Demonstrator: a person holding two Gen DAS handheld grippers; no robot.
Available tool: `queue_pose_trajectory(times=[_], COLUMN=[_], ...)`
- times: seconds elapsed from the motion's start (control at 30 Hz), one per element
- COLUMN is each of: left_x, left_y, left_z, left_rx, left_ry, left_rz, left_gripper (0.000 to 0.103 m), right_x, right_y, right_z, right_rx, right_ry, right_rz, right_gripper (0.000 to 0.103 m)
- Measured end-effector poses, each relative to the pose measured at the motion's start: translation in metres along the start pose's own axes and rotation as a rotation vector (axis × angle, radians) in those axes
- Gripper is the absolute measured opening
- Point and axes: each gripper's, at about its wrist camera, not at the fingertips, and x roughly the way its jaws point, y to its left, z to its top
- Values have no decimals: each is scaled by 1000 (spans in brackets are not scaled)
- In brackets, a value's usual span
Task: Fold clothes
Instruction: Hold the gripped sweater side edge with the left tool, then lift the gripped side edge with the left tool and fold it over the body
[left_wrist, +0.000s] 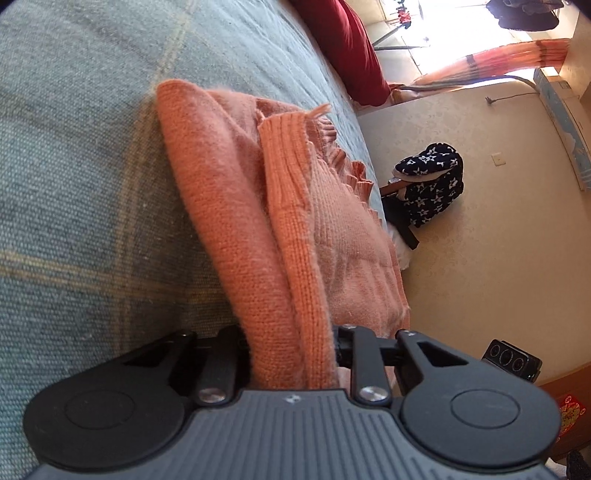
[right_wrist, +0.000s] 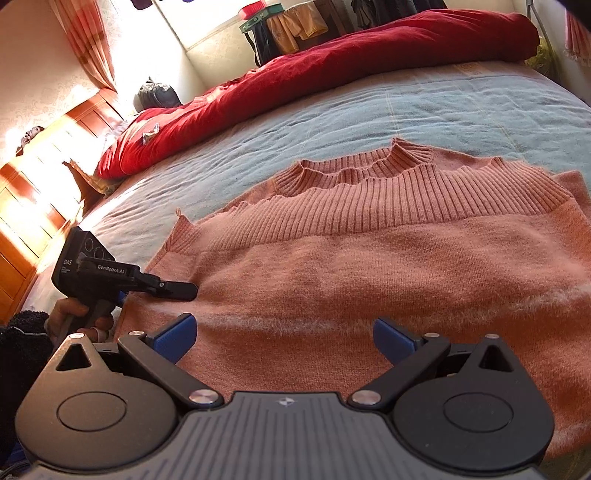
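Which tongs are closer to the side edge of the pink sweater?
Left. The left tongs are clamped on the pink sweater's side edge. The right tongs hover open over its middle.

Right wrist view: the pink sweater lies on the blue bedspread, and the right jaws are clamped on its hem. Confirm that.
Not quite. In the right wrist view the right gripper has its jaws wide open over the pink sweater, gripping nothing. The sweater does lie on the blue bedspread.

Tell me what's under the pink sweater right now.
The pink sweater lies on the blue-grey bedspread, which shows around it. Whatever sits directly beneath the knit is covered. The left gripper pinches its near edge.
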Motion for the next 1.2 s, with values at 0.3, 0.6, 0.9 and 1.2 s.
queue_pose_trajectory(times=[0.3,0.6,0.9,1.2], left_x=[-2,-4,-4,-2], left_y=[-4,-6,-2,-3], left_z=[0,0,4,9], left_rx=[13,31,31,26], left_ry=[-5,-16,-3,13], left_rz=[31,45,31,34], left_gripper=[24,24,24,23], right_x=[11,75,108,91], right_y=[-3,-1,-14,-9], right_z=[33,41,70,60], right_rx=[123,101,71,91], right_ry=[-50,-19,-55,-96], right_rz=[104,5,-13,-9], right_gripper=[103,103,103,103])
